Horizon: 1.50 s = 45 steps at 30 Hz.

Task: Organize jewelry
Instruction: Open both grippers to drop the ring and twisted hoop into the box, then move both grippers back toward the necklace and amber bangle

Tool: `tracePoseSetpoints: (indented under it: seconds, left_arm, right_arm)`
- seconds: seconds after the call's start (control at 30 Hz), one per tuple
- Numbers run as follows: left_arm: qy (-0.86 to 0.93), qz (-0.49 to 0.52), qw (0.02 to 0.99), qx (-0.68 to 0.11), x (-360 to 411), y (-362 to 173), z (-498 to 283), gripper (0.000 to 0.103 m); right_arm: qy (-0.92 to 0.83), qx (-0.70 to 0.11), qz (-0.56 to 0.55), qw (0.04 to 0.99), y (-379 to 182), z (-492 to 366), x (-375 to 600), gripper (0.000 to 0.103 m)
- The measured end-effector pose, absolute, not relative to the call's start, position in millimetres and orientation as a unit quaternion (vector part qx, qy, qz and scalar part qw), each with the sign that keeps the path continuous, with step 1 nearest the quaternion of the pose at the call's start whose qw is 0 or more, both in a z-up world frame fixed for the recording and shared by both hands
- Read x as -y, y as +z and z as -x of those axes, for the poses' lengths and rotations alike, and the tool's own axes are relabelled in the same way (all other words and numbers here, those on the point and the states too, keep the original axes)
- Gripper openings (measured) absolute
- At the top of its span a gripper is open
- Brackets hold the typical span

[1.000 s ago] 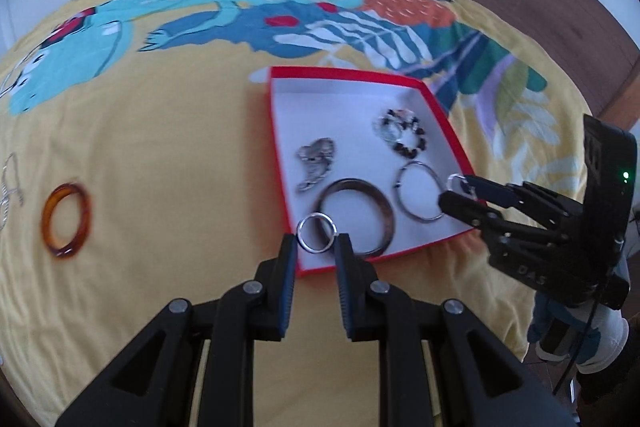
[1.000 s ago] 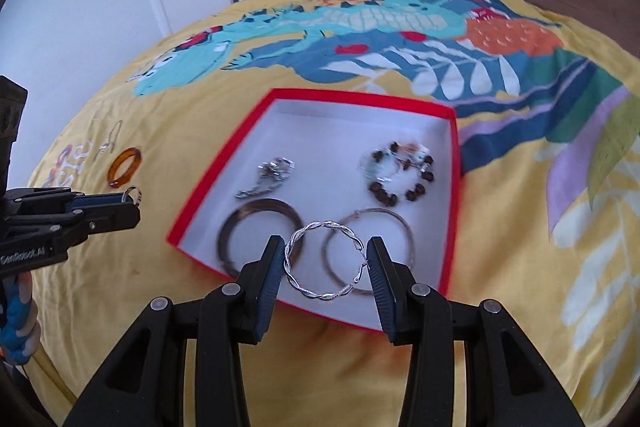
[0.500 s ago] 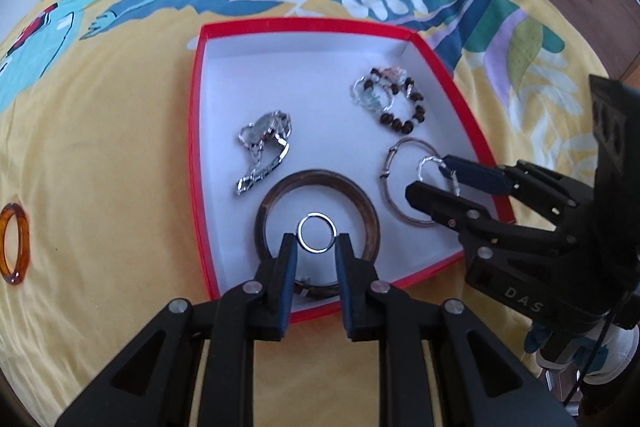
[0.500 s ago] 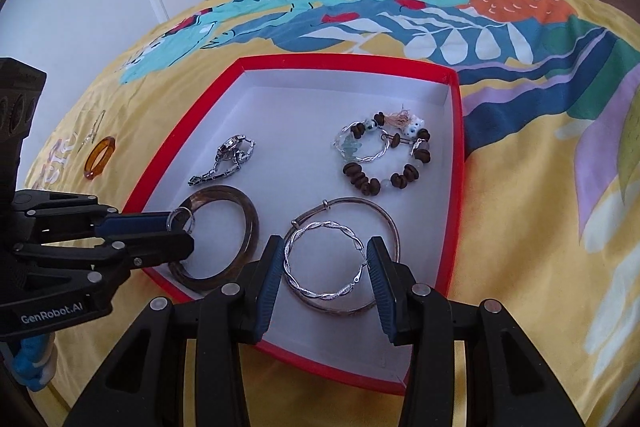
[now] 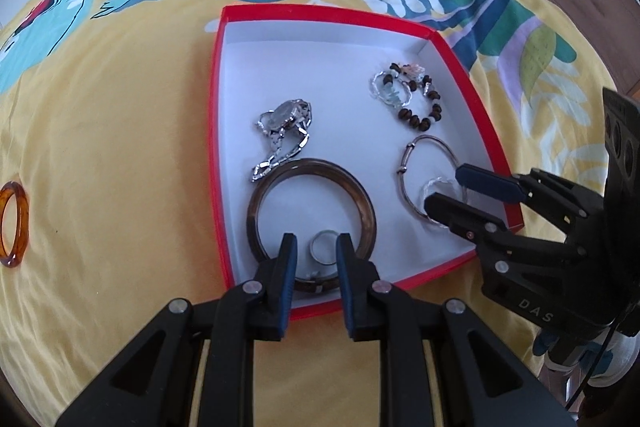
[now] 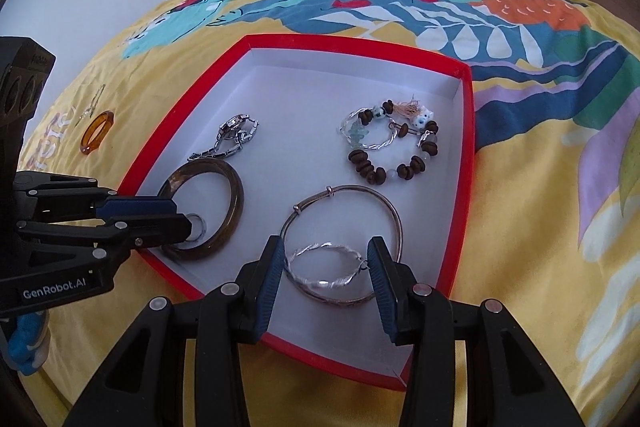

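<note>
Left wrist: box [image 5: 218,131] far half bare

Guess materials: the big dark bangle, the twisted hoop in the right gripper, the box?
Dark bangle: probably horn, resin or lacquered wood; mottled brown, glossy highlights, thick band.
Twisted hoop: looks like silver-toned metal; bright, rope-twisted, thin. Plating or solid, can't tell.
Box: likely cardboard; matte white inside, red outside, thin straight walls with creased corners.

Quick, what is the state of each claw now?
Left claw: closed on the small silver ring, inside the brown bangle.
Right claw: closed on the twisted silver hoop, over the red box.
</note>
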State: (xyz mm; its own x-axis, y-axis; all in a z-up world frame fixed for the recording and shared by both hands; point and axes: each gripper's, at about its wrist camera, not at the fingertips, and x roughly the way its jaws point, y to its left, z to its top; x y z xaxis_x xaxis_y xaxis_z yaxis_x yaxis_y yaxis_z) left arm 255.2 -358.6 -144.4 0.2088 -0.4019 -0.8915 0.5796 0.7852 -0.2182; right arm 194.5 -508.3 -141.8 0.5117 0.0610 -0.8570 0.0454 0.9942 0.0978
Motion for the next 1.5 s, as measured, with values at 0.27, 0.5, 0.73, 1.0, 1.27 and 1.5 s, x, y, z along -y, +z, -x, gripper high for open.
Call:
tracePoseSetpoints:
  seconds: [0.27, 0.5, 0.73, 1.0, 1.27, 1.5]
  left_arm:
    - [-0.328, -0.068, 0.78, -0.528, 347.5, -114.1, -238.5, 0.028]
    - [-0.31, -0.057, 0.799, -0.512, 311.8, -83.0, -214.5, 0.032]
    - [-0.255, -0.051, 0.829, -0.496, 254.3, -56.6, -186.1, 0.036]
    - [-0.195, -0.04, 0.863, -0.465, 188.5, -25.4, -151.6, 0.036]
    - [-0.14, -0.028, 0.897, -0.419, 136.3, 10.7, -118.5, 0.036]
    - [-0.114, -0.025, 0.916, -0.384, 98.8, 28.5, -83.2, 0.036]
  right_arm:
    - [-0.016, -0.476, -0.073, 0.876, -117.3, -171.8, 513.0, 0.048]
    - [-0.026, -0.448, -0.088, 0.889, -80.1, -144.3, 499.2, 0.054]
    - [-0.021, -0.423, -0.103, 0.9, -48.1, -116.2, 466.6, 0.056]
    - [-0.013, -0.405, -0.112, 0.907, -24.4, -85.6, 429.7, 0.059]
    - [0.013, -0.391, -0.103, 0.915, -6.4, -59.1, 384.8, 0.061]
    - [0.035, -0.383, -0.094, 0.918, 6.1, -38.9, 348.4, 0.063]
